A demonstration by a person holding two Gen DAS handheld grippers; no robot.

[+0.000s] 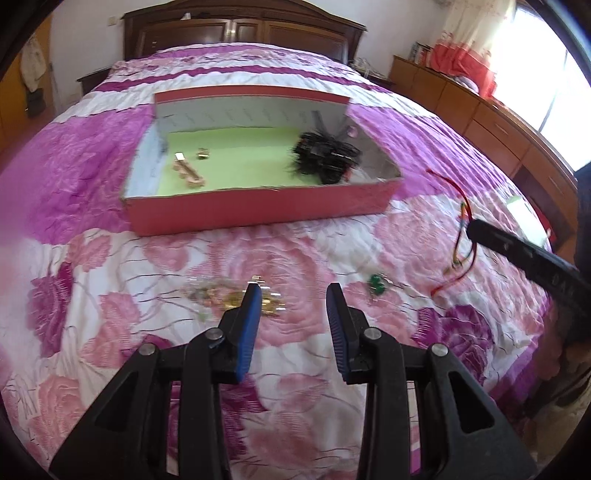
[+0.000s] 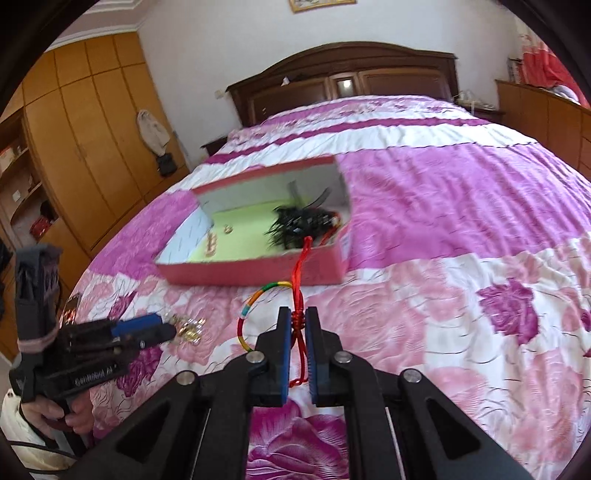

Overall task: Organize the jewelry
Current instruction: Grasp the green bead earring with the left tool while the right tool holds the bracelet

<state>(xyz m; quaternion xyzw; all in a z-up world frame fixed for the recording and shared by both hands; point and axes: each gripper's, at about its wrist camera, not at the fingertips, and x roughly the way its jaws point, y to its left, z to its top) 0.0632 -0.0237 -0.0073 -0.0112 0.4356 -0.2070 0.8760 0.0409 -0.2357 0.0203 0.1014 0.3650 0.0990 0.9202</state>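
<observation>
Red cord bracelet (image 2: 258, 314) hanging clamped in the right gripper (image 2: 298, 314), red box (image 2: 258, 267) ahead holding a black hairpiece (image 2: 299, 227) and gold trinkets (image 1: 188, 170), left gripper (image 1: 293, 291) gaping empty over gold jewelry (image 1: 271, 306) on the bed (image 2: 443, 295).

the left wrist camera looked forward and down along its left gripper (image 1: 293, 291), close over the pink floral quilted bedspread (image 1: 295, 251), facing the dark wooden headboard (image 1: 240, 26). the right wrist camera sat similarly behind the right gripper (image 2: 298, 314). the 2 views shared the open red cardboard box with green lining (image 1: 258, 210) (image 2: 258, 271).
</observation>
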